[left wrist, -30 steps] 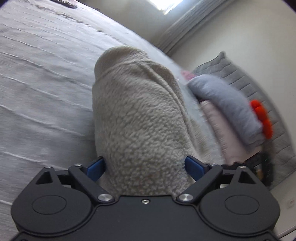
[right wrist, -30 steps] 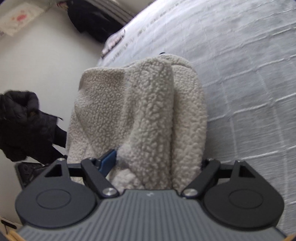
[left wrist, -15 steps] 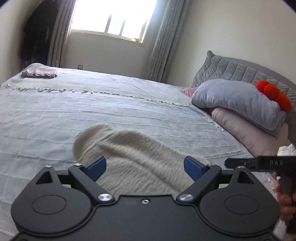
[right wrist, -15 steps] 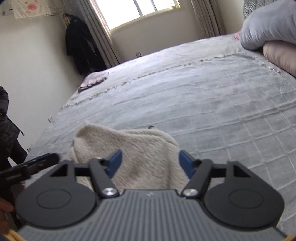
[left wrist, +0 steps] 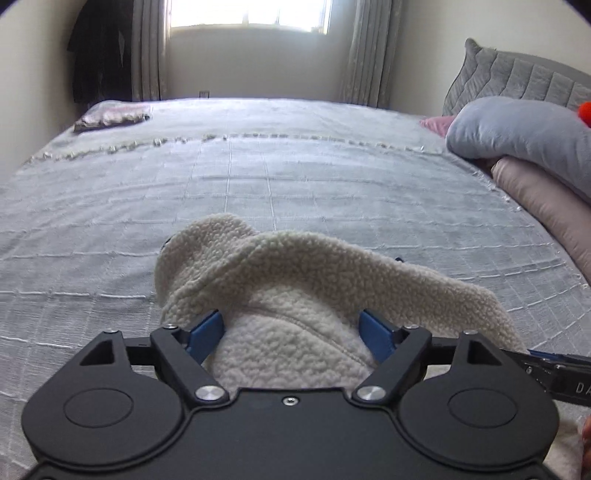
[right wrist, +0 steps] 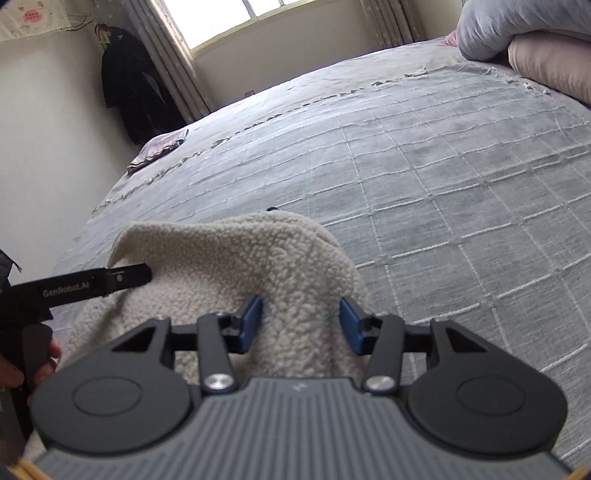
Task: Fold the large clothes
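Note:
A cream fleece garment (left wrist: pixel 295 280) lies bunched at the near edge of the grey bed (left wrist: pixel 258 177). My left gripper (left wrist: pixel 291 328) has its blue pads apart with a thick fold of fleece between them. My right gripper (right wrist: pixel 299 321) also has its blue pads apart with a fold of the same garment (right wrist: pixel 229 258) between them. Whether either pair of pads presses the fleece is not clear. The left gripper's black finger (right wrist: pixel 99 282) shows in the right wrist view, touching the fleece on the left. The right gripper's finger (left wrist: pixel 554 373) shows at the right edge of the left wrist view.
Stacked pillows, grey over pink (left wrist: pixel 524 144), lie at the head of the bed on the right. A small folded purple cloth (left wrist: pixel 110 116) lies at the bed's far left corner. A dark coat (right wrist: pixel 129 81) hangs by the curtains. A window (left wrist: pixel 247 14) is behind.
Both grippers have swung from pointing down at the hanging fleece to pointing level across the bed. The garment has come down and now rests bunched on the bedspread.

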The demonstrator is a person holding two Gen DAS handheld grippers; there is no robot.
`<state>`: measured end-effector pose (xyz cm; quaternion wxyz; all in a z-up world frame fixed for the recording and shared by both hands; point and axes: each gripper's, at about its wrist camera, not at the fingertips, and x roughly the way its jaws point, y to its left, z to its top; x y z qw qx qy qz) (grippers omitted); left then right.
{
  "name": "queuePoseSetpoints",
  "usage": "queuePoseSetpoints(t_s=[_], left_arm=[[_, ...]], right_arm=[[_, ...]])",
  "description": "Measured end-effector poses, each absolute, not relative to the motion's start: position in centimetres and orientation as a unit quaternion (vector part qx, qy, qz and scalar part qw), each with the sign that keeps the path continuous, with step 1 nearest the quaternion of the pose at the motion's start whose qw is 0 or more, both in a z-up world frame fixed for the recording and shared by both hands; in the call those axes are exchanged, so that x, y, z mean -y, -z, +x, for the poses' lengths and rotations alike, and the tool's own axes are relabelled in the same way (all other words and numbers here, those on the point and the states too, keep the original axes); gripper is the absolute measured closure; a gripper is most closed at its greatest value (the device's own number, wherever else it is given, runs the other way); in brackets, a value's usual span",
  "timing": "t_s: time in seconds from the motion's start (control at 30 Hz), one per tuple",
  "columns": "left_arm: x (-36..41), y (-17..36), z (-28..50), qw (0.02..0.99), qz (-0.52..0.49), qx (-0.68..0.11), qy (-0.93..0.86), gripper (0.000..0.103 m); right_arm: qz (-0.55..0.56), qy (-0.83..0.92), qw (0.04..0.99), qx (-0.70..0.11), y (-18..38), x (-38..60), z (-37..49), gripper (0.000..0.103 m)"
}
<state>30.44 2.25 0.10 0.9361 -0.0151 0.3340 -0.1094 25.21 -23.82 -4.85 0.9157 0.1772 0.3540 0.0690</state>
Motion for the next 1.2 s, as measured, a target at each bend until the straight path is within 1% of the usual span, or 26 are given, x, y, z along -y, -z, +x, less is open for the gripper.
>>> queuePoseSetpoints(t_s=[0.03, 0.1, 0.13, 0.27, 0.4, 0.5, 0.57, 0.63, 0.7, 0.77, 0.8, 0.87, 0.9, 0.93, 0.97, 1.07, 1.2], left_arm=[[-2.3, -0.8, 29.4, 0.938, -0.015, -0.328, 0.114, 0.022], [-2.5, -1.8, 27.2, 0.938, -0.016, -0.324, 0.123, 0.021], [-2.8, -2.3, 26.0, 0.938, -0.019, -0.320, 0.129, 0.021], [-3.5, -3.7, 20.3, 0.943, -0.036, -0.296, 0.145, 0.021], [-3.4, -3.1, 15.6, 0.938, -0.040, -0.304, 0.162, 0.021], [-3.7, -1.7, 14.1, 0.933, -0.077, -0.313, 0.162, 0.021], [-4.0, -0.3, 14.3, 0.924, -0.114, -0.327, 0.164, 0.019], [-3.2, -0.2, 13.6, 0.933, -0.085, -0.313, 0.159, 0.019], [-2.8, -1.0, 12.7, 0.934, -0.089, -0.314, 0.144, 0.019], [-2.7, -1.9, 11.7, 0.935, -0.088, -0.318, 0.130, 0.016], [-2.5, -2.3, 11.1, 0.937, -0.077, -0.319, 0.118, 0.012], [-2.1, -2.9, 9.7, 0.942, -0.052, -0.321, 0.087, 0.008], [-1.9, -3.1, 9.2, 0.942, -0.041, -0.325, 0.072, 0.006], [-1.7, -3.2, 8.6, 0.943, -0.032, -0.327, 0.058, 0.003], [-1.6, -3.3, 7.9, 0.943, -0.029, -0.327, 0.050, 0.002], [-1.6, -3.5, 6.0, 0.945, -0.020, -0.324, 0.032, 0.000], [-1.2, -4.0, 4.4, 0.945, -0.003, -0.326, 0.001, 0.000]], right_arm=[[0.172, -0.075, 0.915, -0.357, 4.1, 23.8, 24.8, 0.045], [0.157, -0.086, 0.918, -0.355, 2.7, 23.9, 23.5, 0.039], [0.145, -0.090, 0.921, -0.351, 2.0, 23.8, 22.7, 0.037], [0.108, -0.100, 0.931, -0.335, -0.1, 23.9, 18.9, 0.037], [0.109, -0.116, 0.930, -0.331, -0.5, 24.3, 15.3, 0.036], [0.102, -0.108, 0.929, -0.340, 0.1, 24.3, 13.9, 0.033], [0.096, -0.100, 0.922, -0.361, 1.3, 24.0, 14.0, 0.033], [0.091, -0.094, 0.911, -0.390, 3.3, 23.7, 14.5, 0.033], [0.105, -0.089, 0.912, -0.387, 3.8, 23.8, 14.2, 0.032], [0.114, -0.085, 0.917, -0.372, 2.7, 24.0, 13.0, 0.032], [0.113, -0.084, 0.921, -0.364, 2.0, 24.1, 12.3, 0.032], [0.111, -0.081, 0.926, -0.351, 1.0, 24.3, 10.9, 0.029], [0.110, -0.079, 0.929, -0.345, 0.6, 24.4, 10.1, 0.025], [0.106, -0.074, 0.931, -0.341, 0.2, 24.5, 9.2, 0.016], [0.099, -0.068, 0.933, -0.339, 0.0, 24.4, 8.5, 0.013], [0.070, -0.060, 0.937, -0.338, -0.4, 23.6, 6.3, 0.011], [0.035, -0.049, 0.935, -0.350, -0.3, 22.1, 4.0, 0.003]])
